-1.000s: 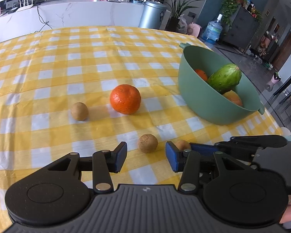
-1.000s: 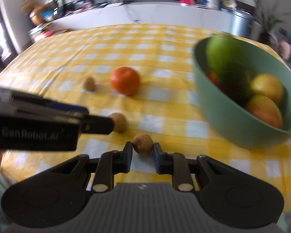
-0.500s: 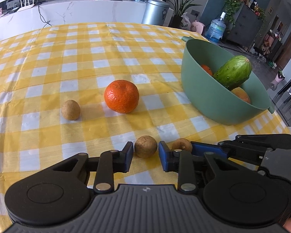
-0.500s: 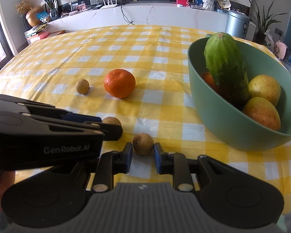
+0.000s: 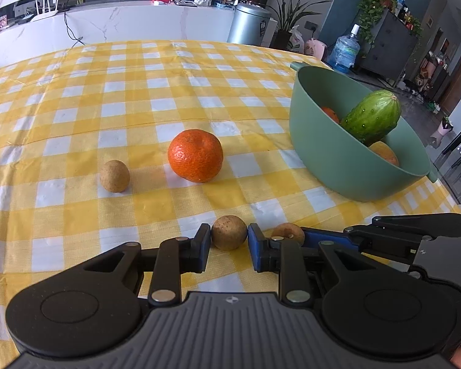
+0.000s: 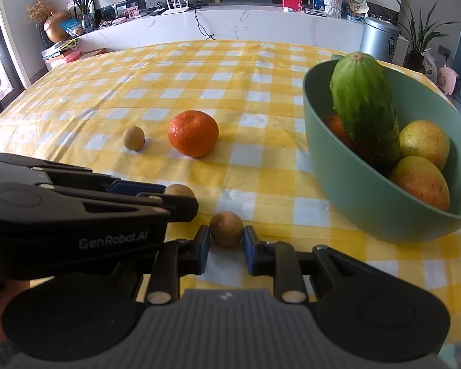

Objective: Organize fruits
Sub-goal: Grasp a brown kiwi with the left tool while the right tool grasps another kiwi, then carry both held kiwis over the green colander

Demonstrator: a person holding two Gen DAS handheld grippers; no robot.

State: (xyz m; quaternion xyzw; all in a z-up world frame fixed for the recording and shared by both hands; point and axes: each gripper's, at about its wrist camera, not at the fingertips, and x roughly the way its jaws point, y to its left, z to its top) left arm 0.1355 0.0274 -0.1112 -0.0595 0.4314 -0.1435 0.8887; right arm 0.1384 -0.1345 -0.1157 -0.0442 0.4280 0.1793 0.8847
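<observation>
Three small brown round fruits and an orange (image 5: pixel 195 155) lie on the yellow checked tablecloth. My left gripper (image 5: pixel 229 243) is shut on one brown fruit (image 5: pixel 229 232) near the front edge. My right gripper (image 6: pixel 226 241) is shut on a second brown fruit (image 6: pixel 226 228), just right of the left one; that fruit also shows in the left wrist view (image 5: pixel 288 233). The third brown fruit (image 5: pixel 115 175) lies left of the orange. A green bowl (image 5: pixel 329 153) at the right holds a cucumber (image 5: pixel 371 117), an orange and two yellow-red fruits (image 6: pixel 424 141).
The two grippers sit side by side, close together, at the table's front edge. The bowl (image 6: pixel 353 193) stands near the right edge of the table. A white counter and a metal bin (image 5: pixel 248 24) stand beyond the far edge.
My left gripper moved forward and closed its fingers on the brown fruit. My right gripper stayed shut on its fruit; its view steadied.
</observation>
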